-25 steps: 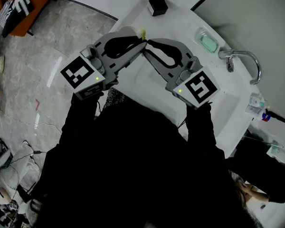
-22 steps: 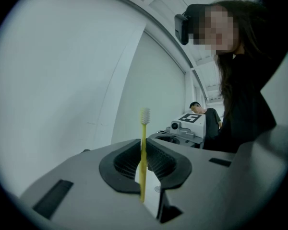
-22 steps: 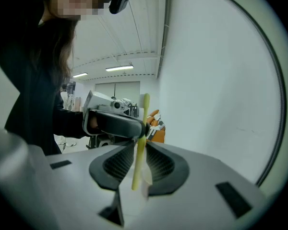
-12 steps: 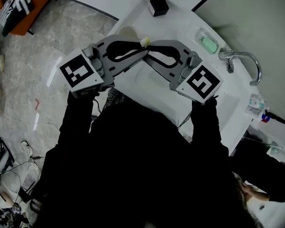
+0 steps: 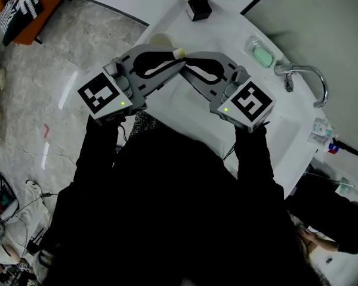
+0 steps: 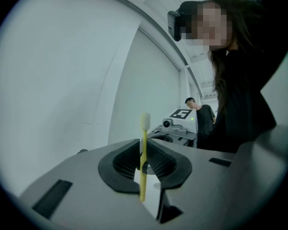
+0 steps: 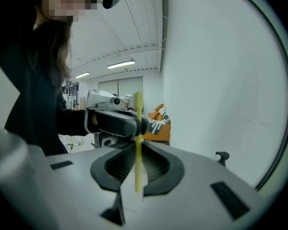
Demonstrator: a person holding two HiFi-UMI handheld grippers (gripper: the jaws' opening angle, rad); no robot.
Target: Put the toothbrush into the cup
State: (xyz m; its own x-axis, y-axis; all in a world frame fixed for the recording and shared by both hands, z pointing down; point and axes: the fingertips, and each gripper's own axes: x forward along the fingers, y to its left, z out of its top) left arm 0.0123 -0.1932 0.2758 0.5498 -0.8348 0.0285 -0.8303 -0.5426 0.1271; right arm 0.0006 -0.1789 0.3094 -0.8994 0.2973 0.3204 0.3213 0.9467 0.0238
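Over the white sink (image 5: 286,130) my two grippers meet tip to tip. A yellow toothbrush (image 5: 179,53) stands upright between them. In the left gripper view the toothbrush (image 6: 144,133) runs through my left gripper (image 6: 143,163), bristles up, with the pads shut on its handle. My right gripper (image 7: 137,152) is shut on the same toothbrush (image 7: 138,171) lower down, and the left gripper's jaws (image 7: 113,121) hold it just above. From the head view, the left gripper (image 5: 178,57) and right gripper (image 5: 186,55) touch. A pale round cup (image 5: 159,40) stands under the left gripper, partly hidden.
A black holder (image 5: 197,6) stands at the sink's far corner. A green soap bar (image 5: 262,55) lies in a dish beside the chrome tap (image 5: 304,73). Small bottles (image 5: 321,128) sit at the right rim. Grey floor (image 5: 48,100) lies to the left.
The right gripper has shifted slightly up the picture. The brush end shows a little lower, now level with the joined tips. Both grippers stay together on it.
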